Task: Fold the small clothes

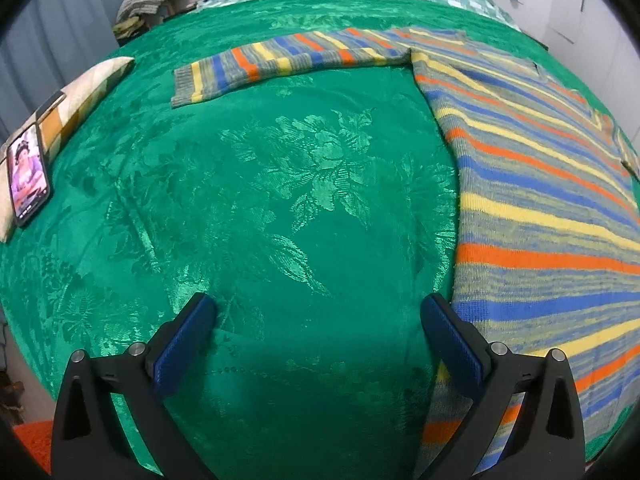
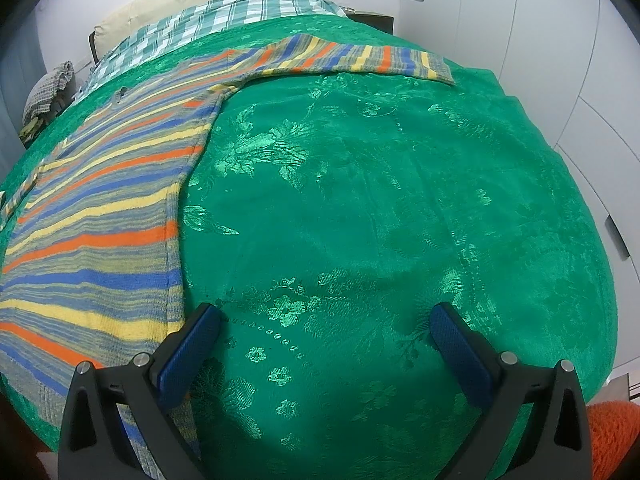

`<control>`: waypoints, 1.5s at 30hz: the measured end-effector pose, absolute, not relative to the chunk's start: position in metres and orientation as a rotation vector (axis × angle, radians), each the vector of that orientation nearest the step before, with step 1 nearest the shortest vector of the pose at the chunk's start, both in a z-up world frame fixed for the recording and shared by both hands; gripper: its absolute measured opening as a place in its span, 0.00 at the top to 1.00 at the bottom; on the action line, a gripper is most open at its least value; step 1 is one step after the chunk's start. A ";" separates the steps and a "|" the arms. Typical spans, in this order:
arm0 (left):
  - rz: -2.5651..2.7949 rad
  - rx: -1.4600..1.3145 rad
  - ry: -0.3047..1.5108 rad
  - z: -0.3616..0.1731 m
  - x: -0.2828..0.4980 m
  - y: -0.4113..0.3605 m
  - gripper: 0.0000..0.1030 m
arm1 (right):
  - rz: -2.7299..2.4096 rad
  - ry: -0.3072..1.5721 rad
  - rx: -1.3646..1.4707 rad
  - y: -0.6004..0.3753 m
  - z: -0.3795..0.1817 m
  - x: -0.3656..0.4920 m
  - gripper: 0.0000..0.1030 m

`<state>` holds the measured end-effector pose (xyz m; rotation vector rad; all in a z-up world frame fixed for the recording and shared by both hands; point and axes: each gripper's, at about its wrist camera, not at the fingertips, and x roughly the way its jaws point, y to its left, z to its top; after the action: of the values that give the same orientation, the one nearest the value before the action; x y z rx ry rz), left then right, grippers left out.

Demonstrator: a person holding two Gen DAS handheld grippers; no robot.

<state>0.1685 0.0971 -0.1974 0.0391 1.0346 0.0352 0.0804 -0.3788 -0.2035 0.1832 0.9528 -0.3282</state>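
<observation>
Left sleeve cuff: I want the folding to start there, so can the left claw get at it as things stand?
Probably yes: the left claw is open, and only bare green bedspread lies between it and the cuff.

Left claw [image 1: 318,306] and right claw [image 2: 326,314] agape, empty.

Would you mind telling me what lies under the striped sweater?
The striped sweater lies spread flat on the green floral bedspread, both sleeves out. Bedspread shows all around it; whatever sits directly beneath the knit is covered. Neither claw touches it.
</observation>
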 end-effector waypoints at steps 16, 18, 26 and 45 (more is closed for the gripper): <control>0.039 0.046 1.031 -0.199 0.168 0.096 0.00 | -0.337 0.959 0.169 -0.379 -0.204 0.082 0.00; 0.036 0.043 1.034 -0.198 0.168 0.096 0.00 | -0.338 0.959 0.169 -0.379 -0.204 0.082 0.00; 0.021 0.022 0.998 -0.181 0.163 0.098 0.00 | -0.338 0.958 0.169 -0.378 -0.204 0.081 0.00; 0.082 -0.024 0.830 -0.141 0.148 0.112 0.00 | -0.308 1.018 0.209 -0.382 -0.185 0.085 0.01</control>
<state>0.1480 0.1120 -0.1406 -0.0237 0.8297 0.0817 0.0851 -0.3818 -0.1848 0.2091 1.0179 -0.3082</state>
